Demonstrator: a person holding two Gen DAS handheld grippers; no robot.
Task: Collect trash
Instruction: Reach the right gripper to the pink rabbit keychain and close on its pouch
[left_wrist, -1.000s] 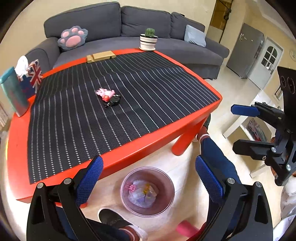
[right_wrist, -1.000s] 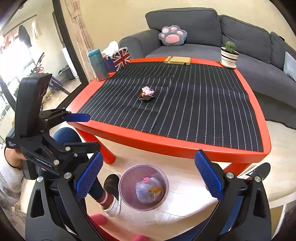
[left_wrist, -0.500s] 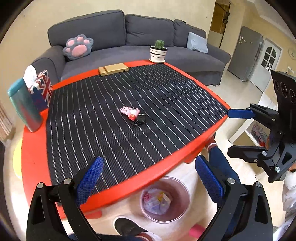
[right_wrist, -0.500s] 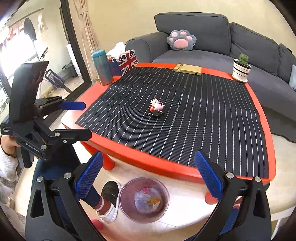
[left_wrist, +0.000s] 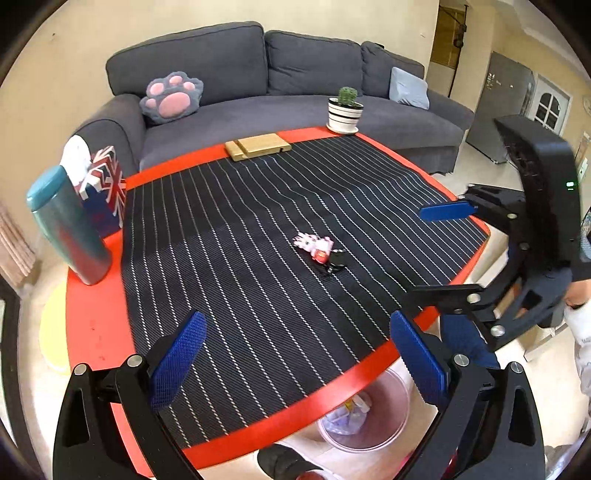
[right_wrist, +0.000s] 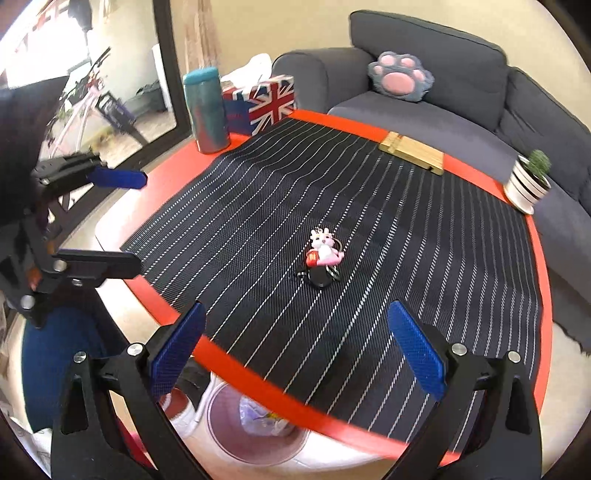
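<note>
Now both claws hang above the near edge of the red counter, which is covered by a black mat with thin white stripes. The left claw stands wide with nothing between its blue pads, and the right claw is equally wide and empty. Near the middle of the mat lies a small pink-and-white toy figure keychain with a red tag and a black fob, at 12 o'clock from the right claw. Below the counter's edge, on the floor, stands a translucent round bin with crumpled wrappers inside. At 10 o'clock in the left wrist view stand a teal tumbler and a Union Jack tissue box. A wooden block and a potted cactus sit along the far edge.
</note>
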